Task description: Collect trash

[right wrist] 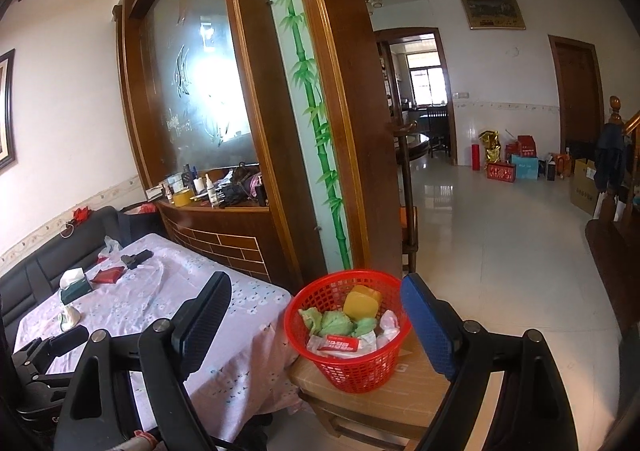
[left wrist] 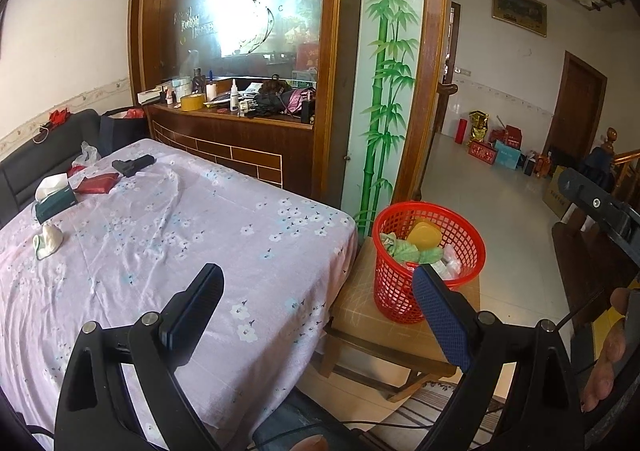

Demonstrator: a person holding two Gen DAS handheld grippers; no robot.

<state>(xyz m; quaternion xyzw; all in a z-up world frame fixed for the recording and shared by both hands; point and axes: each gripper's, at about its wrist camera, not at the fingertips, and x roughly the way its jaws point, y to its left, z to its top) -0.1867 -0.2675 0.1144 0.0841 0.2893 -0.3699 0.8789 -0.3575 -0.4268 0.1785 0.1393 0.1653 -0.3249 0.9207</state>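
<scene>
You are holding both pairs of fingers wide apart and empty: the left gripper (left wrist: 320,315) over the floral table (left wrist: 200,235), the right gripper (right wrist: 316,327) framing the one red basket (right wrist: 350,355) on its stool (right wrist: 380,403). The basket is already carrying trash; you are between pickups. One crumpled wad (left wrist: 48,241), probably tissue, is lying near the tissue box (left wrist: 54,199); reach left for it next.

table (left wrist: 200,251): tissue box (left wrist: 54,201), red packet (left wrist: 97,183) | stool (left wrist: 360,315): basket (left wrist: 428,263)
</scene>
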